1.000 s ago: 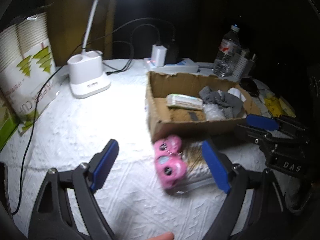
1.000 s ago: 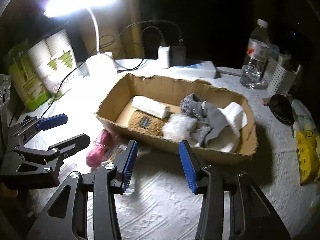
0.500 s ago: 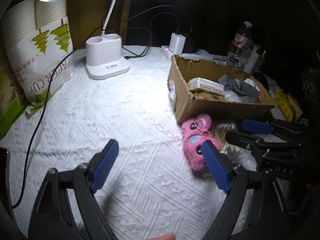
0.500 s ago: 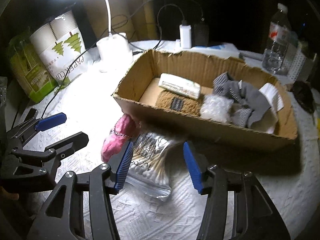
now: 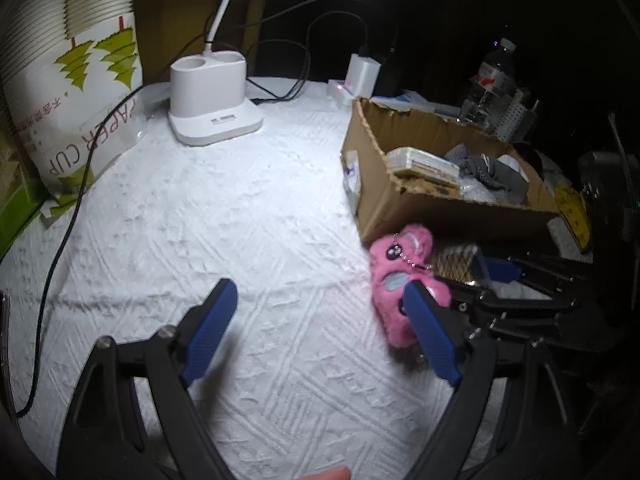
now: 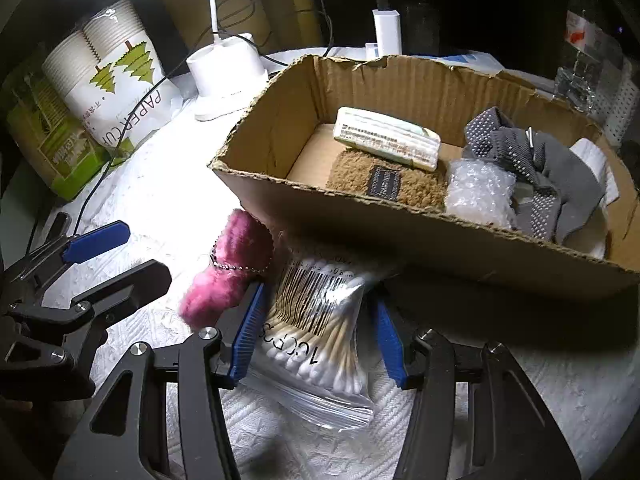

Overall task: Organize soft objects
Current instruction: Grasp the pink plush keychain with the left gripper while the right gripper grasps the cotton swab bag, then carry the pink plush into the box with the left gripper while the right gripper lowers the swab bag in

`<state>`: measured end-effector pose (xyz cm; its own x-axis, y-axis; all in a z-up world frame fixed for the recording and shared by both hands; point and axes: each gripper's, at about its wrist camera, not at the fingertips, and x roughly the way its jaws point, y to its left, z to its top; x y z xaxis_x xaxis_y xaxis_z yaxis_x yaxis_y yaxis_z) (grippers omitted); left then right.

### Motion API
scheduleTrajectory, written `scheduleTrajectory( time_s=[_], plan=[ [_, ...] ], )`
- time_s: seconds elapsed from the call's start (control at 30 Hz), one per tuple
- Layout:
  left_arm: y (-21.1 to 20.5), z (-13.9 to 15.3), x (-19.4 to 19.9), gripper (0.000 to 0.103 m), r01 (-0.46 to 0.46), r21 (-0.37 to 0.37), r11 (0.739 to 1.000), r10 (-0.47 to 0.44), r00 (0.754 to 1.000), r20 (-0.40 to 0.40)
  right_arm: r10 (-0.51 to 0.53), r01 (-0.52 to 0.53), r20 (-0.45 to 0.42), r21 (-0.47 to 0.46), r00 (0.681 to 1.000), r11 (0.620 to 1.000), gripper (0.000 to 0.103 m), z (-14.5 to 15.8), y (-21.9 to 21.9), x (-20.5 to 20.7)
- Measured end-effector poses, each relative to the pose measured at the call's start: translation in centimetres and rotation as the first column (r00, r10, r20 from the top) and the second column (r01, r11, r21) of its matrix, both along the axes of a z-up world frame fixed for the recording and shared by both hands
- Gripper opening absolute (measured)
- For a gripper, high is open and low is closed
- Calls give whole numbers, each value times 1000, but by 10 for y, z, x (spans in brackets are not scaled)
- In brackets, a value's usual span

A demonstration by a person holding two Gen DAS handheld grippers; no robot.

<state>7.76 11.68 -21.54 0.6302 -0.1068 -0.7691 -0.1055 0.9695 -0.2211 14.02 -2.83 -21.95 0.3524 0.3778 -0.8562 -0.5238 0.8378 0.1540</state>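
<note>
Take the cardboard box [image 6: 440, 240] as your landmark on the worktop [image 5: 224, 216]. Far to its left you have one sack of paper cups [image 6: 116, 76], then one white lamp base [image 6: 228, 76]. Your left tongs [image 5: 320, 328] stand wide apart with nothing between them, one pad just beside the single pink plush toy [image 5: 404, 276], which lies against the box's front left corner. Right of the toy lies one bag of cotton swabs [image 6: 320, 328], in front of the box; your right tongs [image 6: 316, 336] straddle it, their jaws just closing a little, and you cannot tell whether the pads press it. Inside the box: one tissue pack [image 6: 384, 140], one brown cloth [image 6: 384, 184], one bubble-wrap wad [image 6: 476, 192], one grey sock bundle [image 6: 536, 168].
</note>
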Motion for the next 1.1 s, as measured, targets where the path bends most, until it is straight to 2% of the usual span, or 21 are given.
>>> scheduleTrajectory(
  time_s=[0.2,0.43,0.8,0.83,0.87,0.9,0.97,1.1],
  plan=[
    [-18,0,8,86,32,12,999,-32,999,-10,17,-17,33,-6,999,1000,41,6,-11,-6],
    [-46,-4,21,86,90,4,996,-90,996,-20,-8,8,64,-6,998,1000,40,14,-44,-12],
    [-85,-22,44,85,158,45,986,-154,985,-73,-67,65,83,29,994,997,40,23,-92,-15],
    [-87,-23,45,84,162,51,985,-158,985,-75,-73,71,86,34,994,997,40,24,-98,-16],
    [-91,-25,46,74,168,59,984,-163,983,-79,-79,76,87,38,993,996,40,25,-103,-16],
    [-94,-26,47,72,167,79,983,-160,983,-86,-83,79,88,42,993,996,40,26,-107,-17],
    [-98,-25,46,54,162,110,981,-153,985,-81,-91,86,89,52,992,995,40,27,-116,-18],
    [-102,-21,44,43,161,121,979,-152,985,-79,-93,87,93,72,991,994,40,30,-126,-23]
  ],
)
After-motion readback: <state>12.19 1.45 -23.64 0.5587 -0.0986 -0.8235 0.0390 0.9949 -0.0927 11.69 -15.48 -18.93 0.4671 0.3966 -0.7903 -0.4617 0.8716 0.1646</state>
